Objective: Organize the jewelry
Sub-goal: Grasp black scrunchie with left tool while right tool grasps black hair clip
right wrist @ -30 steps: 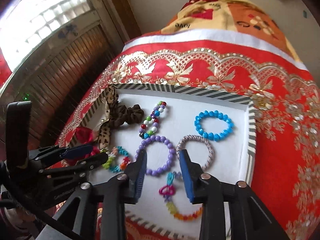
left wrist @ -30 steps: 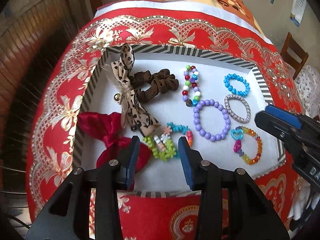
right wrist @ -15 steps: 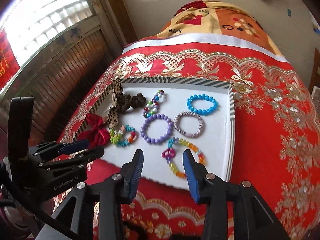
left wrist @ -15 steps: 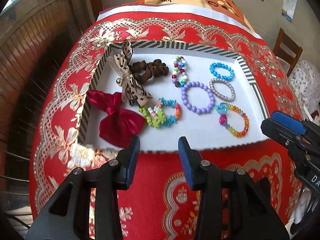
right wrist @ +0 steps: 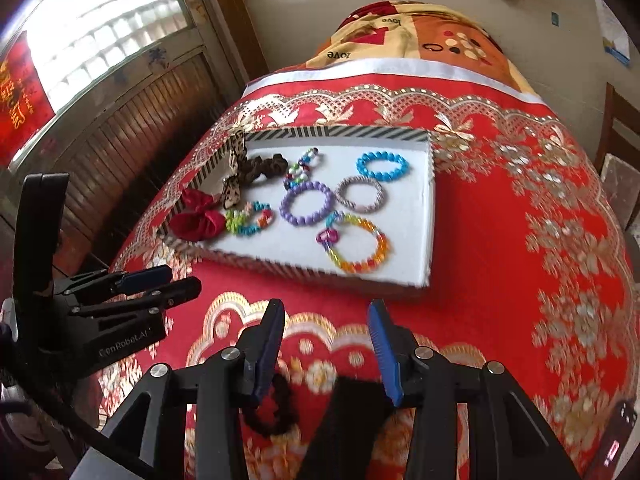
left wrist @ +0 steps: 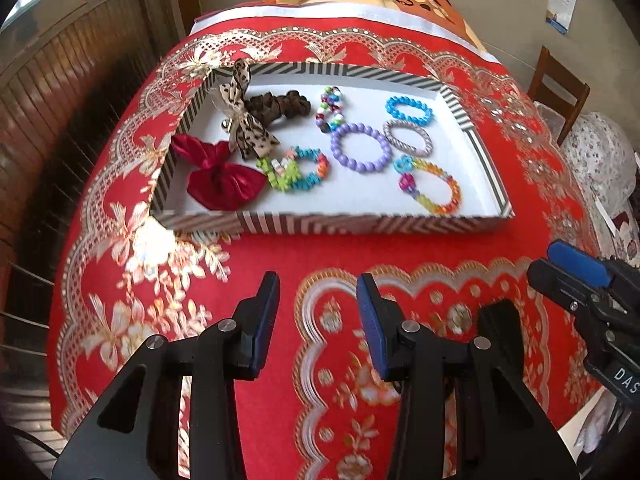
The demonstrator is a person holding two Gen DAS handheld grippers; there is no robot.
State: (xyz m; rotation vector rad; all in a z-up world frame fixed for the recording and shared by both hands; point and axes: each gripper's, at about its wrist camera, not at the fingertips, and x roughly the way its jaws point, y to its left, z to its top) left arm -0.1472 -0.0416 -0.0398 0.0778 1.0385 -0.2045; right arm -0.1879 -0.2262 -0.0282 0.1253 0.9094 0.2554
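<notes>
Hand-held gripper [left wrist: 318, 292] agape, empty

A shallow striped-rim tray [left wrist: 360, 224] with a white floor holds the jewelry. At its left lie a red satin bow [left wrist: 218, 178], a leopard-print ribbon bow [left wrist: 246, 128] draped over the rim, and a brown scrunchie [left wrist: 282, 105]. Rightward sit a green-and-teal bead bracelet [left wrist: 296, 170], a multicoloured bead strand [left wrist: 330, 109], a purple bead bracelet [left wrist: 362, 147], a silver bangle [left wrist: 408, 138], a blue bead bracelet [left wrist: 409, 109] and a rainbow bracelet with heart charms [left wrist: 432, 186]. A black scrunchie [right wrist: 276, 412] lies outside the tray.
</notes>
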